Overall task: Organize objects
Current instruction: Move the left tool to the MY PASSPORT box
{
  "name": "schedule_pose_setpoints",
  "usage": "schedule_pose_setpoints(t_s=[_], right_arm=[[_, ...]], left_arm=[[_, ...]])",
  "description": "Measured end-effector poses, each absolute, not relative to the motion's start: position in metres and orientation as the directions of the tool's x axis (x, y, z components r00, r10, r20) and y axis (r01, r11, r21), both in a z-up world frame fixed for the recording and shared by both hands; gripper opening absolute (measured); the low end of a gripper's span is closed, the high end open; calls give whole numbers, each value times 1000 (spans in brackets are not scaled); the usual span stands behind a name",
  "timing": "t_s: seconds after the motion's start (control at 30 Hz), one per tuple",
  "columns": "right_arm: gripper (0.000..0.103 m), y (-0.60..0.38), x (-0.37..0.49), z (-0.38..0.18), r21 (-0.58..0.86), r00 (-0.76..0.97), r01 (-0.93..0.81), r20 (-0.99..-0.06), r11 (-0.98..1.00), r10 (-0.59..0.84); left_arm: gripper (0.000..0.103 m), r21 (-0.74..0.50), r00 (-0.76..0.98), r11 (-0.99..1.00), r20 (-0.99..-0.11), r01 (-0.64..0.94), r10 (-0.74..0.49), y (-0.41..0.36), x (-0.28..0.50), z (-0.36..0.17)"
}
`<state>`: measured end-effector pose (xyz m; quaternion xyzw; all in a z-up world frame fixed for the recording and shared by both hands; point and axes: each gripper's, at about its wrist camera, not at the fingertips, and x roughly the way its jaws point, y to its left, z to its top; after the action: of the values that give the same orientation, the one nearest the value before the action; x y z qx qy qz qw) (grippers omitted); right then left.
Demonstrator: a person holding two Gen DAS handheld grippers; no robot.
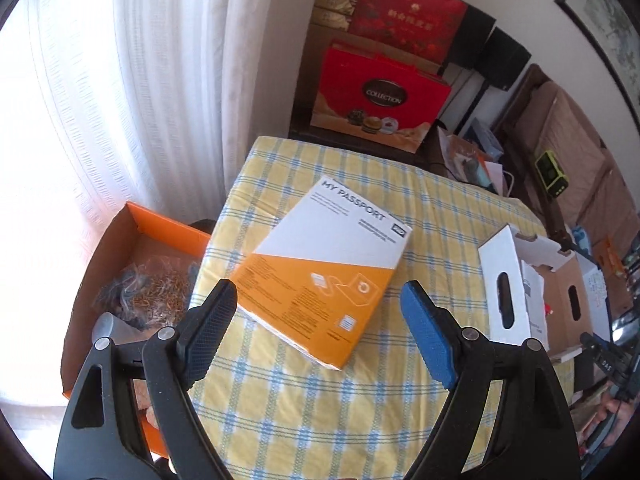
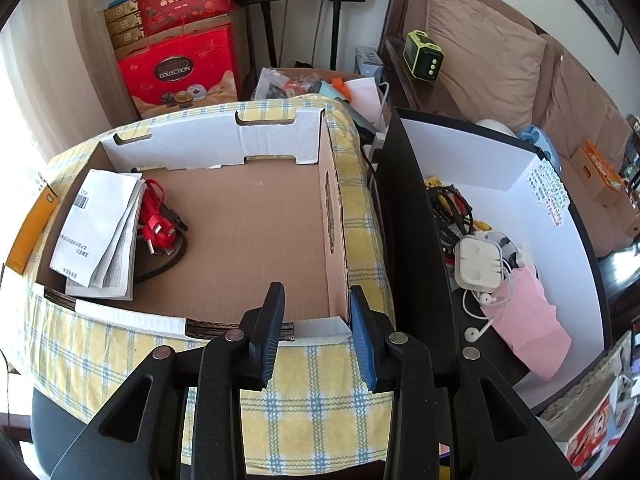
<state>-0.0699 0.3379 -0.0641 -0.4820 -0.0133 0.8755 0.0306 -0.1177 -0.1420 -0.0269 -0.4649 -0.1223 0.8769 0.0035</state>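
A: Honestly, what worries you, going left to right?

B: First the orange bin (image 1: 120, 264), just off the table's (image 1: 280, 420) left edge. The box (image 1: 320, 268) lies flat near the middle of the table, its lower corner toward that edge. The left claw (image 1: 320, 336) hangs over it with its jaws spread wide and nothing between them. I reckon a skewed pinch on that slick cardboard could spin the box or push it off the left edge.

A: And the right claw (image 2: 316, 340)?

B: Jaws part open, empty, over the near right corner of the tray (image 2: 248, 216). A bump there could drag the tray over the cloth.

A: What does each view add?

B: Only the left shows the orange bin and the box's face. Only the right looks inside the tray, with booklets (image 2: 100, 232) and a red cable (image 2: 160, 224) at its left side, and shows the white bin (image 2: 560, 264) of cables beside the table.
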Motion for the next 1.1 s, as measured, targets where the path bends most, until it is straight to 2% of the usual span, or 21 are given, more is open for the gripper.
schedule_pose_setpoints(t_s=[0.47,0.83,1.1], right_arm=[[33,292,-92,-67,-81,-540,14,-839,-997,61],[33,262,-107,-67,-95,-541,60,-840,-994,47],[33,259,-107,-69,-89,-542,68,-840,-994,38]], left_arm=[[82,-202,-534,-976,-835,79,130,-175,-162,-61],[82,-295,-465,-953,-854,63,234,-178,-175,-88],[82,-361,-403,-932,-852,-8,334,-154,-163,-89]])
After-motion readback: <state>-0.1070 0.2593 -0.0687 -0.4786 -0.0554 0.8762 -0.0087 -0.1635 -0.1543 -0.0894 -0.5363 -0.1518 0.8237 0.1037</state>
